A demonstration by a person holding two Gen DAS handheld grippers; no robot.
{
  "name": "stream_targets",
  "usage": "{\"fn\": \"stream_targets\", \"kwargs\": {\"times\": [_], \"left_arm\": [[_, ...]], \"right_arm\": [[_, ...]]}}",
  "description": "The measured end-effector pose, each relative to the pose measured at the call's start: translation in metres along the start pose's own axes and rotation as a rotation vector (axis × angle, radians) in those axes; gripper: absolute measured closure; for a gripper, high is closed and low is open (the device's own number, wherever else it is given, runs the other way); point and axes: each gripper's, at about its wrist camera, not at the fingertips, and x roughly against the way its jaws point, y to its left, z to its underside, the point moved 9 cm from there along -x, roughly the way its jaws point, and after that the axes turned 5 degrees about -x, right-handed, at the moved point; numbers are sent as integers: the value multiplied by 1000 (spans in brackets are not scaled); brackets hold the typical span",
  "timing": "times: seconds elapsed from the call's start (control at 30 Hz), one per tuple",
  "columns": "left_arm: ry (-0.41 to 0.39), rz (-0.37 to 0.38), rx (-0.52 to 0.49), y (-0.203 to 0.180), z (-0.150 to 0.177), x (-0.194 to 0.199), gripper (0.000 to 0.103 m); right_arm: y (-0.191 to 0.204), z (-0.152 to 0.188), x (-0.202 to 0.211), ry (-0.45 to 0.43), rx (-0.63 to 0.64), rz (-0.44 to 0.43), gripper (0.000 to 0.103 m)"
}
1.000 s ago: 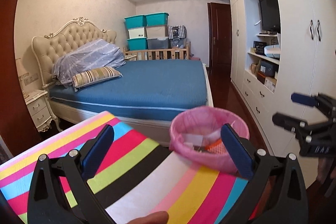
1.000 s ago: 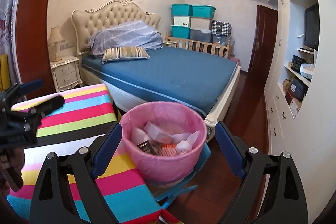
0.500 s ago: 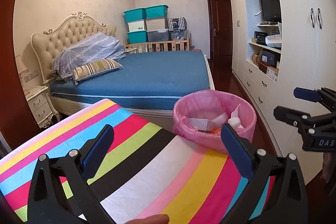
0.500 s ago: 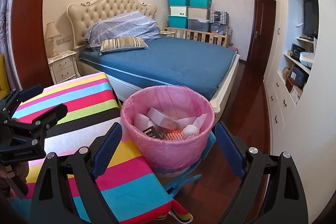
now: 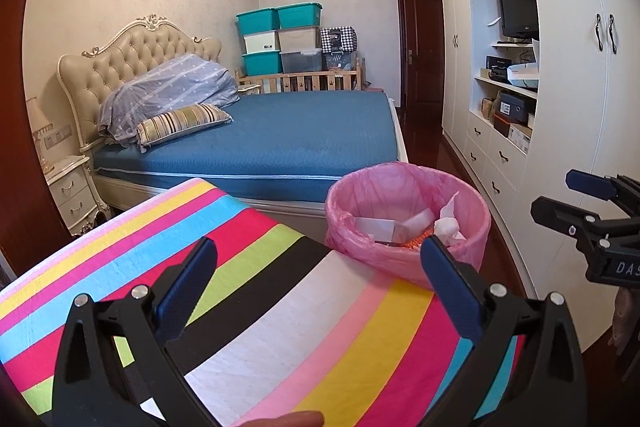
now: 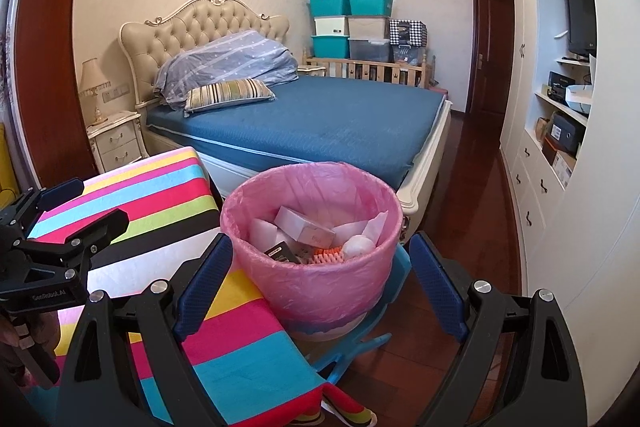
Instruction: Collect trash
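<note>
A round waste bin lined with a thin pink plastic bag (image 6: pixel 316 267) stands on a light-blue plastic stand (image 6: pixel 362 341) on the dark red wooden floor (image 6: pixel 476 195), just beside the right edge of a surface covered in a rainbow-striped cloth (image 5: pixel 256 291). Inside the bin lie a small white carton (image 6: pixel 306 229), crumpled white paper (image 6: pixel 360 245), an orange ridged piece (image 6: pixel 328 255) and a dark packet (image 6: pixel 282 253).

In the right wrist view, the right gripper (image 6: pixel 318 281) hangs with its blue-padded jaws spread wide and nothing pressed between them; the bin sits directly ahead, centred between the two pads, its near wall reaching down between them without touching either. In the same view the left gripper (image 6: pixel 64 203) shows at the far left, over the striped cloth.

In the left wrist view, the left gripper (image 5: pixel 320 283) is also spread wide and empty, held over the striped cloth. The bin lies ahead and to the right, partly hidden behind the right-hand pad. The right gripper shows at the right edge of this view, beyond the bin.

Farther off stands a bed with a blue cover (image 6: pixel 320 123) and a tufted cream headboard (image 6: pixel 200 23); white built-in cupboards (image 5: pixel 576 99) line the right wall.
</note>
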Motion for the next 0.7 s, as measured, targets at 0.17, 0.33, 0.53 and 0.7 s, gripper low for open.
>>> {"fn": "stream_targets", "kwargs": {"times": [0.17,0.33,0.53,0.7], "left_arm": [[13,4,-5,-4,5,-4,5],[23,17,-11,-8,9,-8,5],[35,25,-11,-9,12,-11,5],[39,26,-6,-9,13,-12,5]], "right_arm": [[-4,4,-3,9,-8,1,18],[-7,5,-4,9,-16,2,18],[-9,6,-5,16,-25,1,18],[-8,7,-7,19,-22,-2,18]]}}
